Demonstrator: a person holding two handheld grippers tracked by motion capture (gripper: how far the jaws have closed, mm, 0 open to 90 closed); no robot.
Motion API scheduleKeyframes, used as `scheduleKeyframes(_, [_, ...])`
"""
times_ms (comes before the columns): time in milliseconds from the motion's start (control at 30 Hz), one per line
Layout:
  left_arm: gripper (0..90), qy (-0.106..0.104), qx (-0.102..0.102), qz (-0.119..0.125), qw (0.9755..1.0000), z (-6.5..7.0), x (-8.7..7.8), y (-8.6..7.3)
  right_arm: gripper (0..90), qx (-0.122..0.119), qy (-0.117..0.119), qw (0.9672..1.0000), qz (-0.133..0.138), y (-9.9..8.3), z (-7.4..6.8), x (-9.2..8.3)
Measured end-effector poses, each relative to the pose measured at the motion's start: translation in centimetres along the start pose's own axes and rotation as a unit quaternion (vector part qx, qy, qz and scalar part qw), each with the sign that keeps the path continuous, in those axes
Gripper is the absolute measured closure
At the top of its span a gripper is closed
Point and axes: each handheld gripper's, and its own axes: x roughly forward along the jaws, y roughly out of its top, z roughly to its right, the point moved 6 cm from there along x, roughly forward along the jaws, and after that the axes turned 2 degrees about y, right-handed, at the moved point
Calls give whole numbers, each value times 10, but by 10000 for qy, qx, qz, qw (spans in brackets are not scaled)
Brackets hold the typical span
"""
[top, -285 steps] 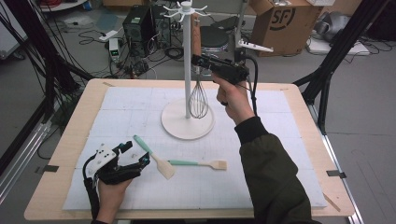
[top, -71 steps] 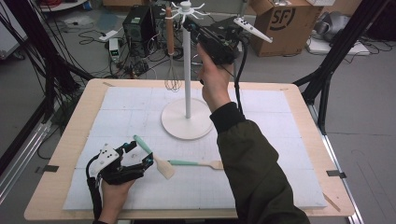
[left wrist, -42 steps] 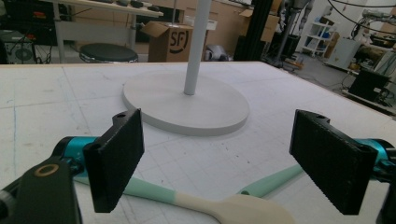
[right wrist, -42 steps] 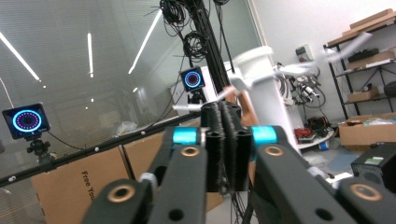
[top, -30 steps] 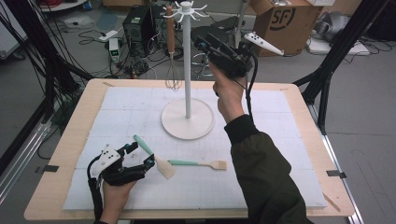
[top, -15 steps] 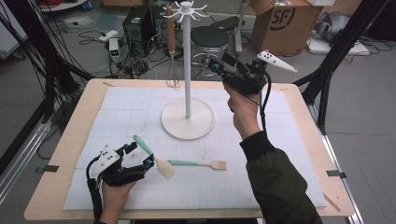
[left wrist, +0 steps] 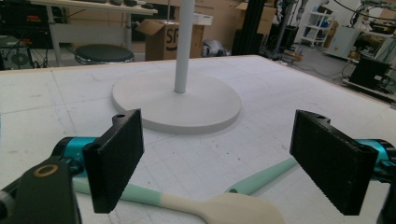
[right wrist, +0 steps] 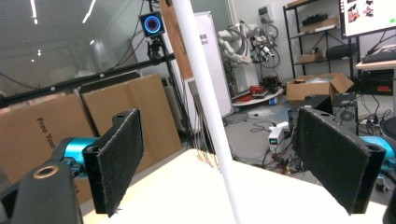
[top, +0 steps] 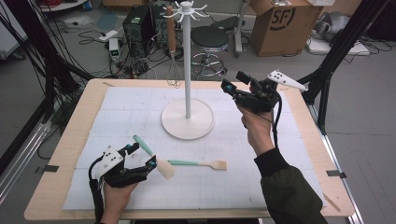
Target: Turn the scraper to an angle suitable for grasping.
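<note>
A white hook stand (top: 187, 70) rises from its round base (top: 187, 120) at mid-table. A whisk (top: 173, 70) with a brown handle hangs from a hook on the stand's left. My right gripper (top: 232, 80) is in the air to the right of the pole. Its jaws have just been opening and stand open with nothing between them. In the right gripper view (right wrist: 226, 158) the pole (right wrist: 205, 112) stands farther off. Two mint-handled spatulas (top: 159, 161) (top: 198, 164) lie on the mat. My left gripper (top: 142, 156) rests open at the first one's cream head (left wrist: 233, 207).
A white mat (top: 280, 186) covers the wooden table (top: 65, 186). Boxes, a stool, cables and black frame legs stand on the floor behind and beside the table. The mat's right half lies bare under my right forearm.
The whisk, held near the stand's base at first, now hangs on a hook, released. My right gripper has moved right and down from the stand's top. The left hand has stayed put.
</note>
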Motion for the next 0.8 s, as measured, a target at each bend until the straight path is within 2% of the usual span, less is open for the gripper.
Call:
scheduleKeyframes(233, [177,18,77,-9,10000,2,0,1,151,-64,-53,9998,-204,-16,-2,-12])
scheduleKeyframes(433, [177,24,72,-14,10000,2,-1,1,129,-345,-124,9989,-301,-25,-4,-20])
scheduleKeyframes(700, [177,27,50,2,10000,1,-1,1,129,-247,-153,9986,-448,-44,3,-30])
scheduleKeyframes(800, [174,52,49,3,10000,2,0,0,129,-322,-128,9979,-539,-52,3,-34])
